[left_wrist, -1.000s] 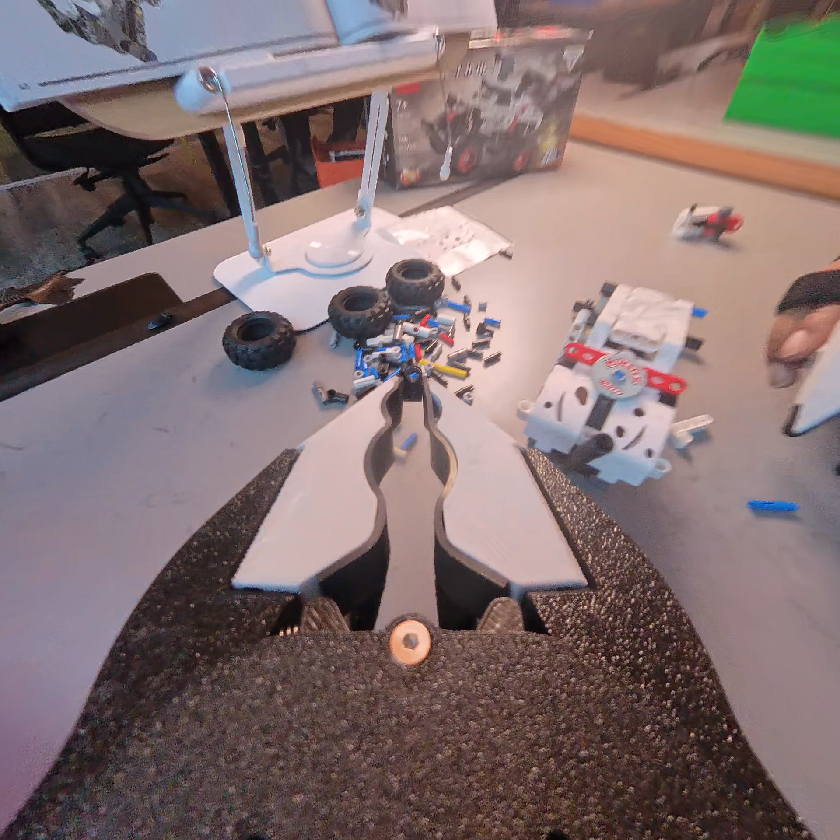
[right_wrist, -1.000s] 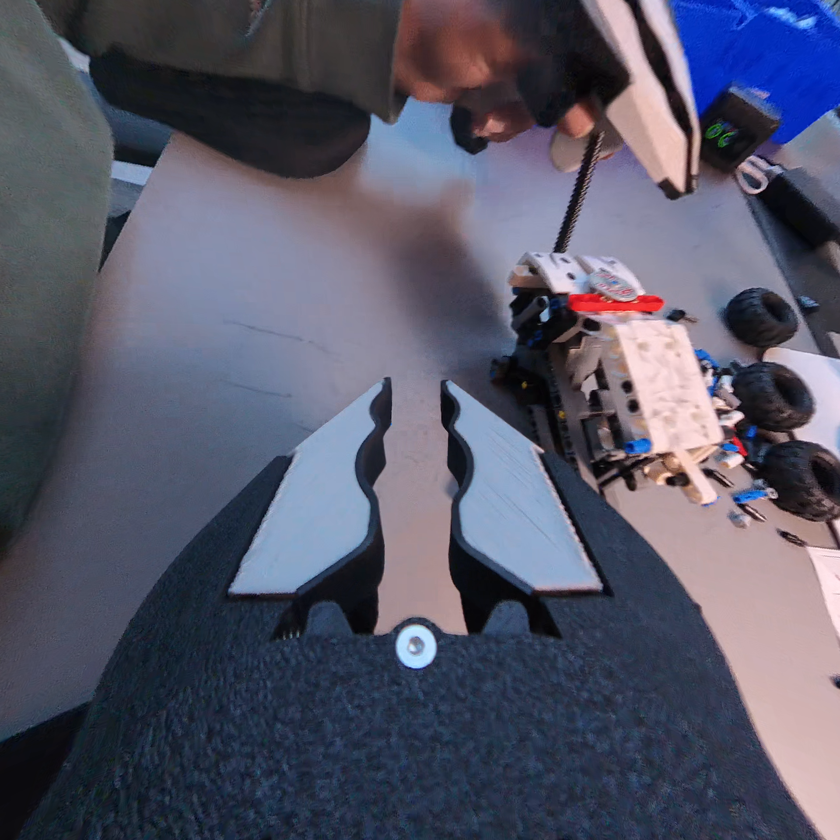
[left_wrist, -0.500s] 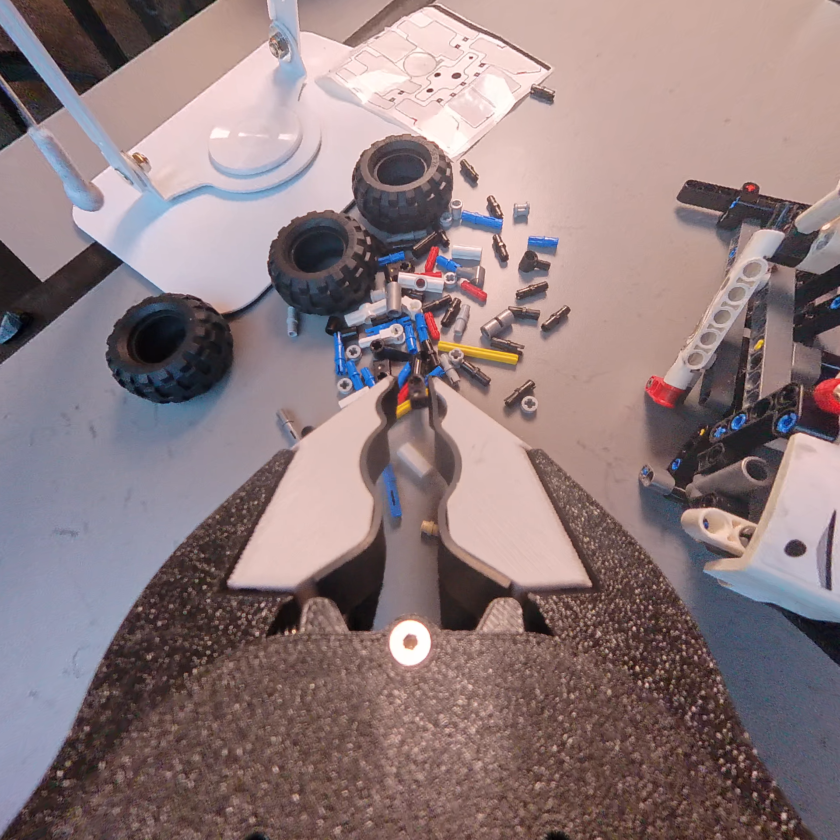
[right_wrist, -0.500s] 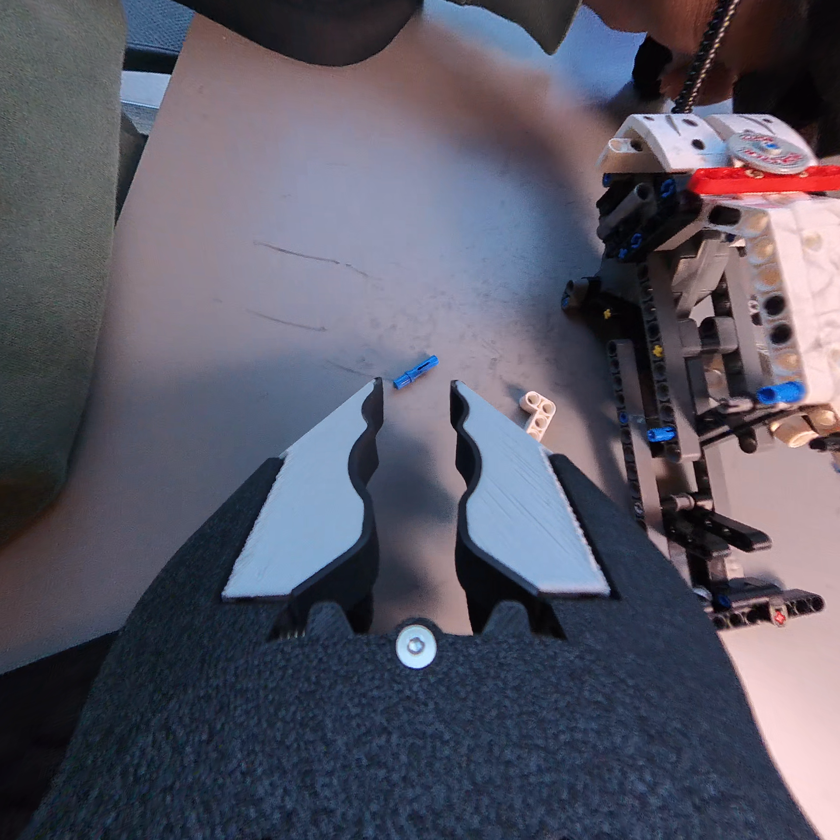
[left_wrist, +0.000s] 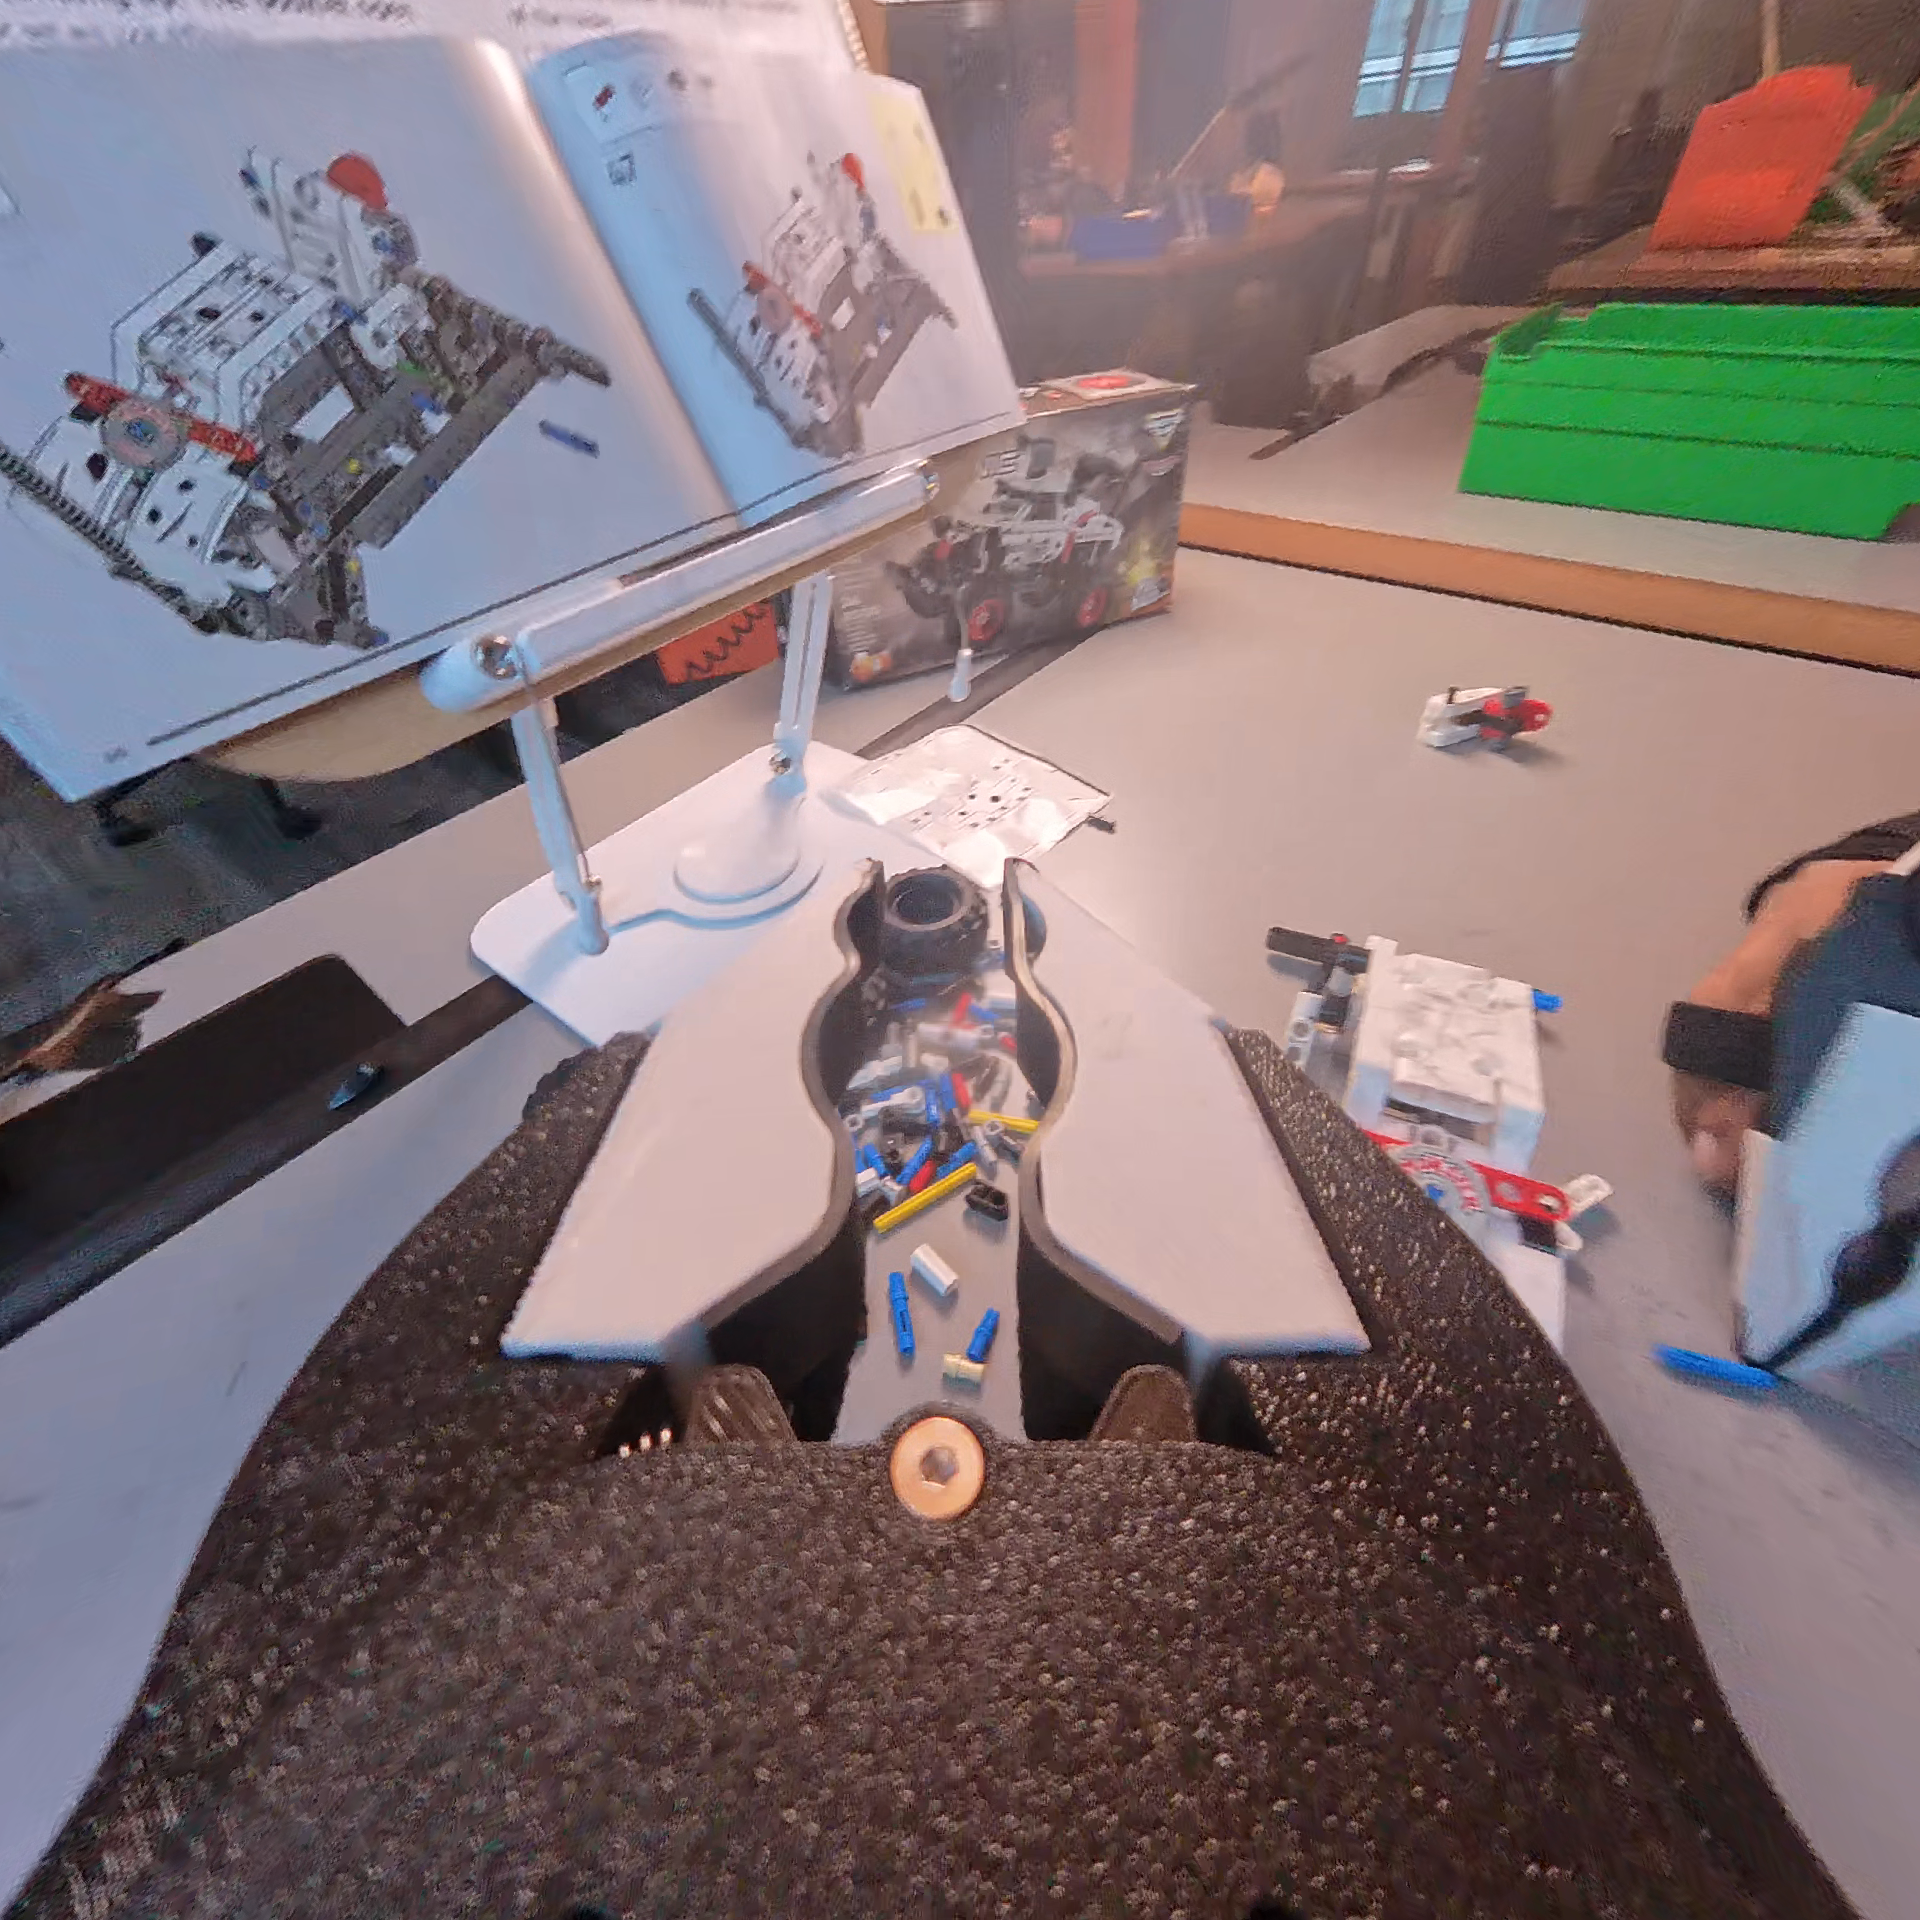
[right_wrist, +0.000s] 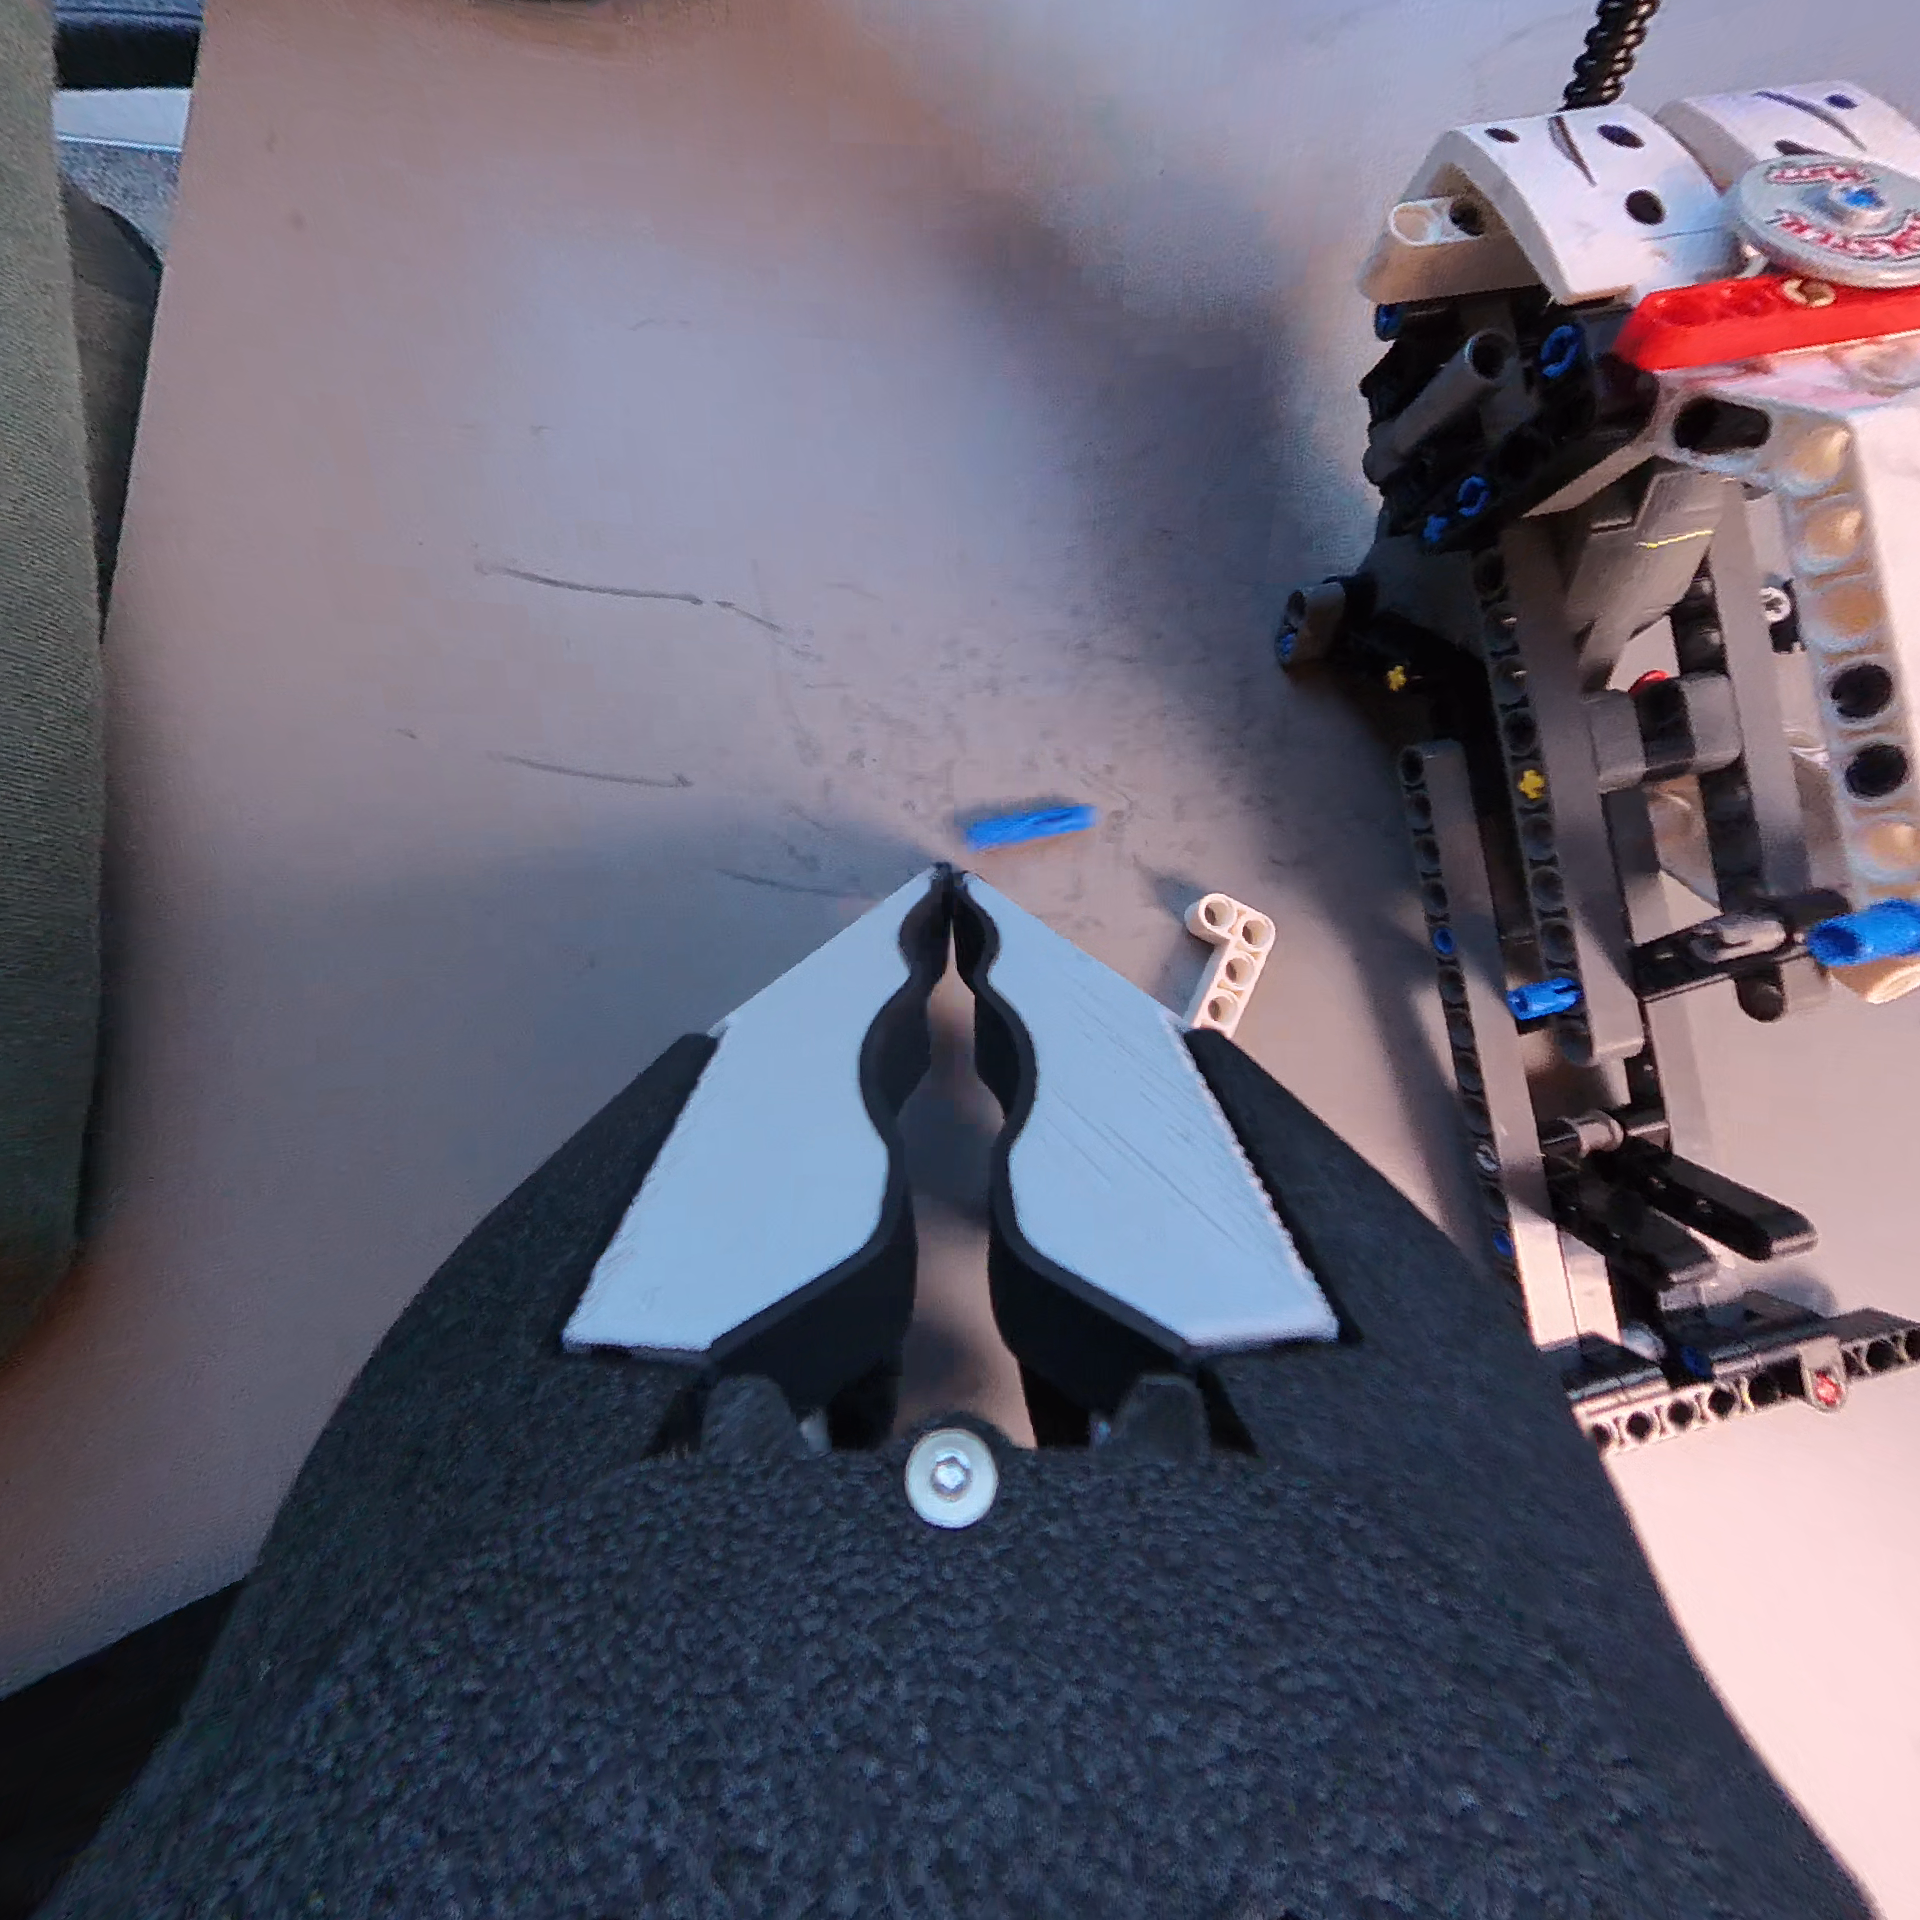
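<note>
Right gripper (right_wrist: 948, 876) jaws together above table (right_wrist: 623, 416)

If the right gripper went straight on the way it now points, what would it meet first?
Most likely the blue pin, lying on the table just beyond the right gripper, slightly to its right; depth is unclear, so the shut fingers might pass over it.

the left tool (left_wrist: 937, 873) hangs with its fingers parted over a scatter of small pins (left_wrist: 930, 1132) and a black tyre (left_wrist: 923, 920); the stand base (left_wrist: 644, 935) blocks the desk (left_wrist: 1299, 727) just beyond. bare desk lies left of it. the right tool (right_wrist: 948, 878), tips together, has a blue pin (right_wrist: 1023, 823) just ahead, a white beam (right_wrist: 1231, 961) beside, and the model truck (right_wrist: 1662, 675) walling off the right. open desk spreads ahead and left.
</note>
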